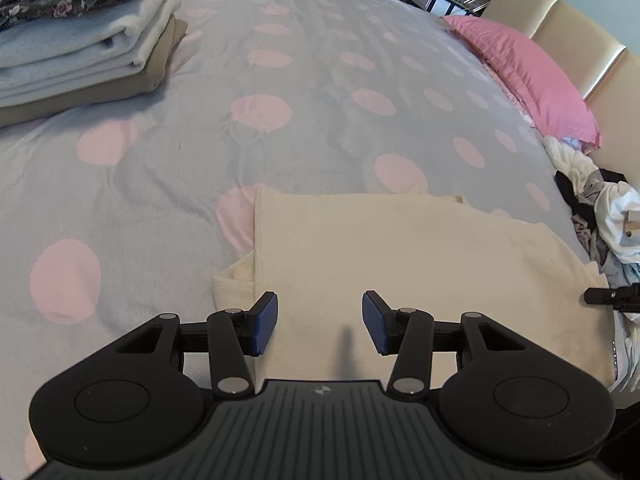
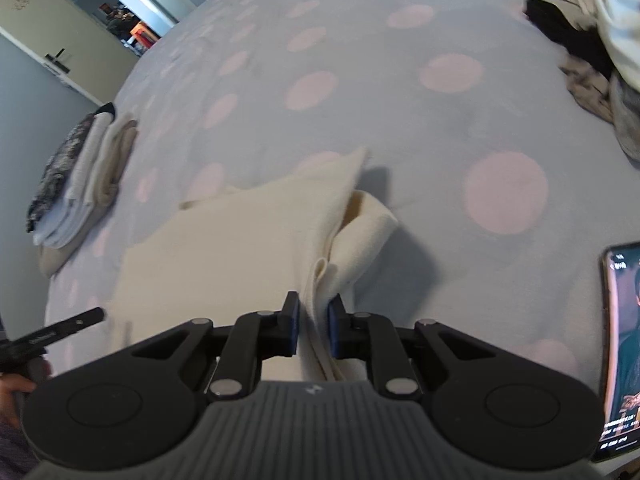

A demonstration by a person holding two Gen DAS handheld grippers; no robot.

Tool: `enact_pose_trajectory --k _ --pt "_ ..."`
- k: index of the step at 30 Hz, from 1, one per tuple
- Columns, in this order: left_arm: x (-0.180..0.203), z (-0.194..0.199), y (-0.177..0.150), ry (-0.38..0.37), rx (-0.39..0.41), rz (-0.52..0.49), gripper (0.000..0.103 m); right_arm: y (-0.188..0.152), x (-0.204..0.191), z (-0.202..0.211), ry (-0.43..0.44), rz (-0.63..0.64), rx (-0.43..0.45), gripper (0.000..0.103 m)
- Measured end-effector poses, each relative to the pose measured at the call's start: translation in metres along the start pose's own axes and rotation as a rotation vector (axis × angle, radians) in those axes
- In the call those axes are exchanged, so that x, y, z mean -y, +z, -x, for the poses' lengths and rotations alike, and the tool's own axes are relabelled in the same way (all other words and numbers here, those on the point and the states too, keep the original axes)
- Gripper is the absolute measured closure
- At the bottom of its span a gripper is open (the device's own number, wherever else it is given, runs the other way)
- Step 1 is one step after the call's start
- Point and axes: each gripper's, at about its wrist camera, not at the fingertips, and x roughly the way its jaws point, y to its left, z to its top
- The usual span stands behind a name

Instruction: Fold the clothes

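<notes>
The bed (image 1: 320, 92), covered by a soft grey spread with large pale pink dots, carries everything here, and the cream garment (image 1: 420, 264) lies flat near its near edge, a thick, slightly fuzzy knit already folded into a rough rectangle whose long axis runs across the view, parallel to that edge. The relation that counts is at its right-hand side: there the cloth rises in a bunched, doubled ridge straight into the right gripper (image 2: 313, 326), whose blue pads are pinched on that raised fold, so the garment stretches away forward and to the left of those fingers, with a loose flap curling over just beyond them. The left gripper (image 1: 320, 322) hangs over the near left part of the same garment with its ribbed blue pads standing apart and nothing between them; the cloth lies just beneath and ahead of it. The right hand is therefore the one with the cloth, and the next fold probably calls for carrying that side across toward the left. At the far left corner of the bed sits a stack of folded clothes (image 1: 80, 44), pale blue and white fleece on beige, topped by a dark floral piece. Along the right edge lie a crumpled pile of unfolded laundry (image 1: 600, 208) and a pink pillow (image 1: 528, 76) against the padded headboard. A phone (image 2: 622, 352) with a lit screen rests near the right gripper.
</notes>
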Motion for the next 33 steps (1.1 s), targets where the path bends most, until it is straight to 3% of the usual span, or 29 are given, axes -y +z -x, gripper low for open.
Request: enact_pose_trajectory --k 6,9,17,25,33 --pt "-0.003 0.011 0.002 -0.001 0.011 -0.020 0.059 0.009 -0.061 0.009 0.068 0.049 -0.021 0.087" --pt "-0.006 0.013 0.002 0.010 0.000 -0.033 0.064 0.016 -0.094 0.006 0.115 0.061 -0.039 0.087" --pt "-0.015 0.019 0.000 -0.007 -0.005 -0.046 0.074 0.018 -0.179 -0.038 0.199 0.131 -0.108 0.087" --pt "-0.026 0.024 0.000 -0.007 0.005 -0.019 0.074 -0.004 -0.238 -0.116 0.179 0.176 -0.186 0.087" --pt "-0.035 0.016 -0.002 0.030 -0.049 -0.026 0.074 -0.024 -0.269 -0.161 0.153 0.253 -0.217 0.087"
